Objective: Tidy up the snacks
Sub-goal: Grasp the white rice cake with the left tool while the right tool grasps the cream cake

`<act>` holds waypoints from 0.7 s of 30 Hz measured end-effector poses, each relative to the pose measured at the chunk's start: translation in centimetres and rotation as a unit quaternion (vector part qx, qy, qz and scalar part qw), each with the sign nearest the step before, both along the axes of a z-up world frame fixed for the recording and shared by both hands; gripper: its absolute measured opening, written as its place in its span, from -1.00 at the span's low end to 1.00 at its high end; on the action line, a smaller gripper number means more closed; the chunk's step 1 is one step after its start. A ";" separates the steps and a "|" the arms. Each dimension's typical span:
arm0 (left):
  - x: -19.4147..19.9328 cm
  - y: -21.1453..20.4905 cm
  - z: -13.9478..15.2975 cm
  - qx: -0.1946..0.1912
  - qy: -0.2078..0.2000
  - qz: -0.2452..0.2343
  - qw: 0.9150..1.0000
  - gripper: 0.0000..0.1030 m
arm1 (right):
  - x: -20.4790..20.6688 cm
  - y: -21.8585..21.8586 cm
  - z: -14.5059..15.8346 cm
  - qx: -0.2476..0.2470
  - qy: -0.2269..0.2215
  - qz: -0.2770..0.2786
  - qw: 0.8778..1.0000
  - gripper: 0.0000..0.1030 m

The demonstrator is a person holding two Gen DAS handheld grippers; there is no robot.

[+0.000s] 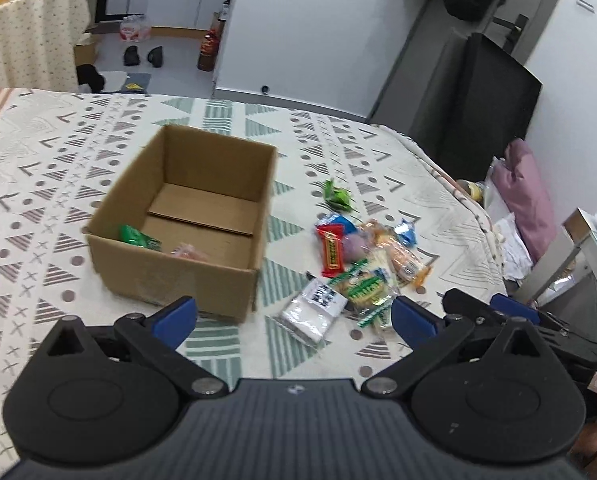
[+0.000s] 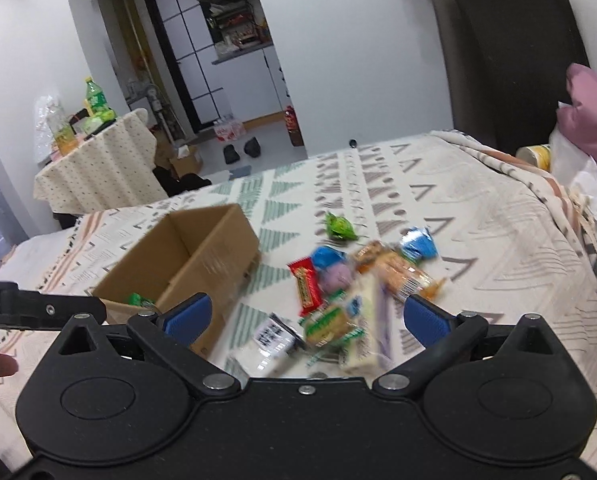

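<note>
The open brown cardboard box (image 1: 186, 216) sat mid-bed on the patterned bedspread (image 1: 38, 184), bare cloth all around; the loose snack packets (image 1: 354, 264) lay just right of it. Both the left gripper (image 1: 294, 316) and right gripper (image 2: 304, 318) were spread wide, empty, touching nothing.

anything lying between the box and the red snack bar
No, that stretch is bare patterned bedspread. In the left wrist view only cloth shows between the box and the red bar; the right wrist view agrees.
</note>
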State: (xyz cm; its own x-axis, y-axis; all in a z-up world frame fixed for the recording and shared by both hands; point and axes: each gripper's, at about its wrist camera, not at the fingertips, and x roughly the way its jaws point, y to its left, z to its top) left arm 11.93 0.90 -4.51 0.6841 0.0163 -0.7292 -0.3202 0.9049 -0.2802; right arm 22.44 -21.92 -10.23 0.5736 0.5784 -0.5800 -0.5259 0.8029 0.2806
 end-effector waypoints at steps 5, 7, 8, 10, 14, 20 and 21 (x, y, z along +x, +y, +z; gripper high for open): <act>1.3 -1.8 -1.0 0.011 -0.007 -0.038 0.999 0.95 | 0.8 -1.1 -1.6 0.000 0.024 -0.013 1.000 1.00; 2.0 -2.1 -1.6 0.004 -0.006 -0.047 0.999 0.94 | 1.1 -1.6 -2.2 0.001 0.030 -0.021 0.999 1.00; 2.4 -2.4 -1.8 0.003 -0.008 -0.052 0.999 0.90 | 1.2 -1.8 -2.5 0.003 0.031 -0.024 0.999 0.98; 3.0 -2.9 -2.2 0.005 -0.010 -0.065 0.998 0.84 | 1.5 -2.2 -3.0 0.010 0.038 -0.029 0.999 0.90; 4.3 -3.7 -3.1 0.003 -0.012 -0.084 0.996 0.60 | 2.6 -2.6 -4.3 0.020 0.065 -0.033 0.997 0.54; 6.3 -4.4 -5.3 -0.002 0.001 -0.101 0.995 0.31 | 4.4 -2.6 -6.2 0.031 0.105 -0.041 0.993 0.22; 6.6 -4.6 -5.6 0.000 0.002 -0.102 0.995 0.30 | 4.6 -2.5 -6.6 0.033 0.110 -0.039 0.993 0.20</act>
